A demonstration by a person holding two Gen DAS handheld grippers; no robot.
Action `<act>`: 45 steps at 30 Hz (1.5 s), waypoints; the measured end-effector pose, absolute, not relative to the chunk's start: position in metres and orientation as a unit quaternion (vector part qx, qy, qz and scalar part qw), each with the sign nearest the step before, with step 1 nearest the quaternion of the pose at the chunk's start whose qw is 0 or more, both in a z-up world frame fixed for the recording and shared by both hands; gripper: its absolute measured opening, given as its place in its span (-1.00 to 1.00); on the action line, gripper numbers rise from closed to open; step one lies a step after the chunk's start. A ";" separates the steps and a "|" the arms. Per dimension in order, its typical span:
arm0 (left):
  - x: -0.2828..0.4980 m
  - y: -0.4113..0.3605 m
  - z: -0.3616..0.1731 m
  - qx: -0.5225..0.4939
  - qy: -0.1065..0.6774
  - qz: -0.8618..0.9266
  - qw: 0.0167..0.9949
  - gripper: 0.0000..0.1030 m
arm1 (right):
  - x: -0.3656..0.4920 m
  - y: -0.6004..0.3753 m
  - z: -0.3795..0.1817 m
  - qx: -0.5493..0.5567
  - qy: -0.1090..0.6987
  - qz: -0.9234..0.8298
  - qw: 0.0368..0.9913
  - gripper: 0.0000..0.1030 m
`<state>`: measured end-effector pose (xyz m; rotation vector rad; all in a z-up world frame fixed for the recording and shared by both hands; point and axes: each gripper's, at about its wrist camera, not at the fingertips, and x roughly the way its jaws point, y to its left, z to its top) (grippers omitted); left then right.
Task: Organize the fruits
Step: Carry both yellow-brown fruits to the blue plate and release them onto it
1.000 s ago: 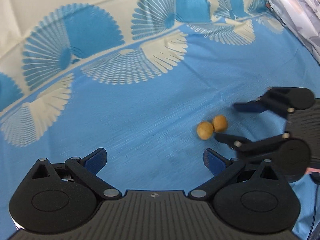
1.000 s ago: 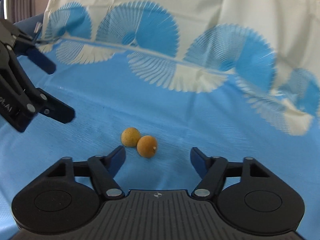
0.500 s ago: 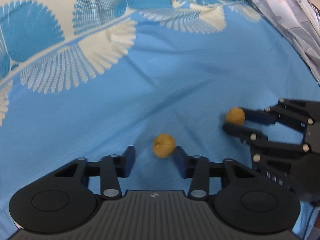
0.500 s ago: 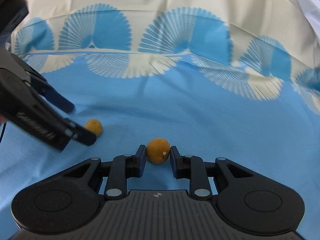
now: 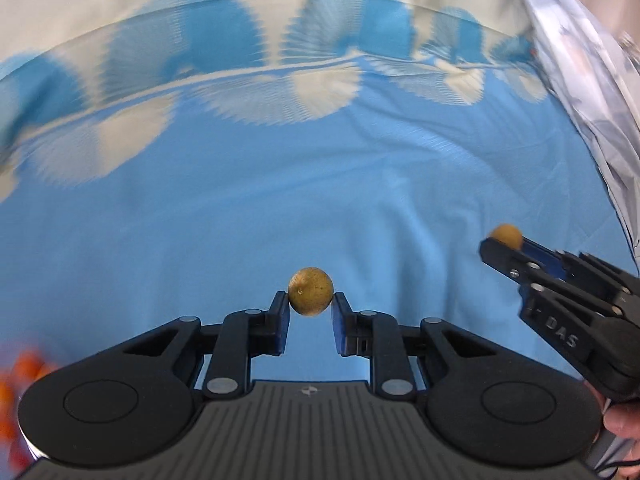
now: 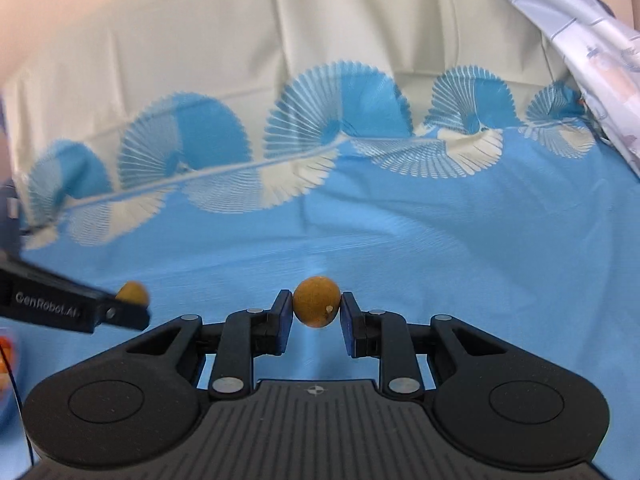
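Note:
My left gripper (image 5: 311, 304) is shut on a small round brown-yellow fruit (image 5: 311, 291) and holds it above the blue cloth (image 5: 320, 208). My right gripper (image 6: 317, 308) is shut on a second small round brown fruit (image 6: 317, 301), also off the cloth. In the left wrist view the right gripper (image 5: 505, 245) shows at the right with its fruit (image 5: 506, 234) at its tip. In the right wrist view the left gripper (image 6: 134, 305) shows at the left with its fruit (image 6: 132, 292).
Blurred orange fruits (image 5: 20, 376) lie at the lower left edge of the left wrist view, and also show at the left edge of the right wrist view (image 6: 6, 354). A pale patterned fabric (image 5: 580, 80) hangs at the right. The blue cloth turns cream with fan patterns farther back.
Both grippers closed on one fruit each and lifted them off the cloth. The two fruits, side by side a second ago, are now apart. The left view swings, blurred.

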<state>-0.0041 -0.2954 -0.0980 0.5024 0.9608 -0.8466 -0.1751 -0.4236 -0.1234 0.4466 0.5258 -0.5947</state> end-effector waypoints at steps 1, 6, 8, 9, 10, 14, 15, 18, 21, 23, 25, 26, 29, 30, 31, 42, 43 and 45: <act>-0.009 -0.275 -0.089 0.228 0.447 -0.377 0.778 -0.52 | -0.180 -0.406 -0.114 0.219 0.255 -0.277 0.900 -0.48; -0.034 -0.175 -0.049 0.206 0.455 -0.332 0.800 -0.52 | -0.196 -0.322 -0.070 0.221 0.272 -0.206 0.914 -0.48; -0.042 -0.139 -0.039 0.195 0.458 -0.314 0.809 -0.52 | -0.198 -0.290 -0.055 0.216 0.277 -0.178 0.919 -0.48; -0.046 -0.122 -0.035 0.190 0.460 -0.305 0.812 -0.52 | -0.197 -0.276 -0.050 0.213 0.280 -0.165 0.922 -0.48; -0.050 -0.107 -0.032 0.184 0.463 -0.295 0.815 -0.52 | -0.195 -0.262 -0.046 0.210 0.285 -0.153 0.923 -0.48; -0.062 -0.051 -0.021 0.169 0.461 -0.265 0.830 -0.52 | -0.188 -0.210 -0.033 0.199 0.305 -0.113 0.925 -0.48; -0.065 -0.039 -0.019 0.166 0.459 -0.261 0.833 -0.52 | -0.187 -0.198 -0.029 0.190 0.307 -0.105 0.927 -0.48; -0.067 -0.009 -0.012 0.149 0.458 -0.249 0.840 -0.52 | -0.186 -0.167 -0.020 0.164 0.310 -0.083 0.933 -0.48; -0.068 0.014 -0.007 0.131 0.454 -0.239 0.848 -0.52 | -0.186 -0.142 -0.012 0.142 0.311 -0.068 0.937 -0.48; -0.066 0.025 -0.003 0.119 0.450 -0.234 0.853 -0.52 | -0.186 -0.127 -0.008 0.127 0.312 -0.064 0.939 -0.48; -0.064 0.035 0.000 0.110 0.446 -0.228 0.858 -0.52 | -0.184 -0.119 -0.006 0.116 0.315 -0.062 0.940 -0.48; -0.063 0.039 0.001 0.107 0.444 -0.224 0.861 -0.52 | -0.183 -0.116 -0.005 0.112 0.317 -0.060 0.940 -0.48; -0.058 0.047 0.003 0.099 0.441 -0.216 0.866 -0.52 | -0.180 -0.110 -0.001 0.101 0.318 -0.059 0.941 -0.48; -0.056 0.049 0.002 0.096 0.441 -0.214 0.867 -0.52 | -0.178 -0.109 0.000 0.099 0.319 -0.059 0.941 -0.48; -0.054 0.050 0.002 0.094 0.441 -0.212 0.867 -0.52 | -0.176 -0.108 0.000 0.097 0.319 -0.059 0.941 -0.48; -0.009 0.056 -0.007 0.081 0.450 -0.190 0.869 -0.52 | -0.136 -0.106 -0.006 0.091 0.331 -0.050 0.938 -0.48; -0.003 0.054 -0.009 0.080 0.453 -0.190 0.867 -0.52 | -0.131 -0.107 -0.008 0.092 0.333 -0.049 0.937 -0.48; 0.011 0.048 -0.016 0.080 0.458 -0.186 0.866 -0.52 | -0.117 -0.109 -0.015 0.096 0.341 -0.046 0.934 -0.48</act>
